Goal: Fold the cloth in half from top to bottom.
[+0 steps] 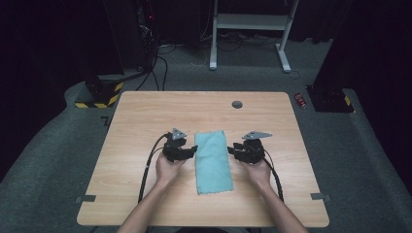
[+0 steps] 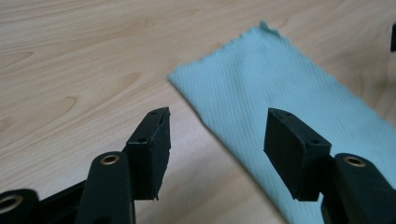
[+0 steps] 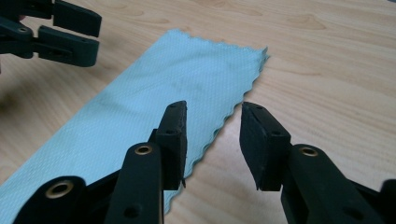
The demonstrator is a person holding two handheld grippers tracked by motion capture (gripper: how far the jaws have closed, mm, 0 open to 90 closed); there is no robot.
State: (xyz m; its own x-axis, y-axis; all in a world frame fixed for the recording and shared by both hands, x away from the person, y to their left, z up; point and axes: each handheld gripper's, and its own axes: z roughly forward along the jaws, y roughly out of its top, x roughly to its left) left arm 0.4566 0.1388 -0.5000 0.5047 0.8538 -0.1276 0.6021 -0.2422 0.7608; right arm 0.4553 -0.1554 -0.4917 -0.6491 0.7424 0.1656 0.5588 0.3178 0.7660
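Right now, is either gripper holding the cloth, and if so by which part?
Nothing is held. The left gripper and right gripper are both open, flanking the long edges of the folded teal cloth, which lies flat on the table.

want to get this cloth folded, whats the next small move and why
Probably ease both tongs inward onto the long edges of the teal cloth. It lies flat between them, and the left tongs and right tongs are open beside it, gripping nothing.
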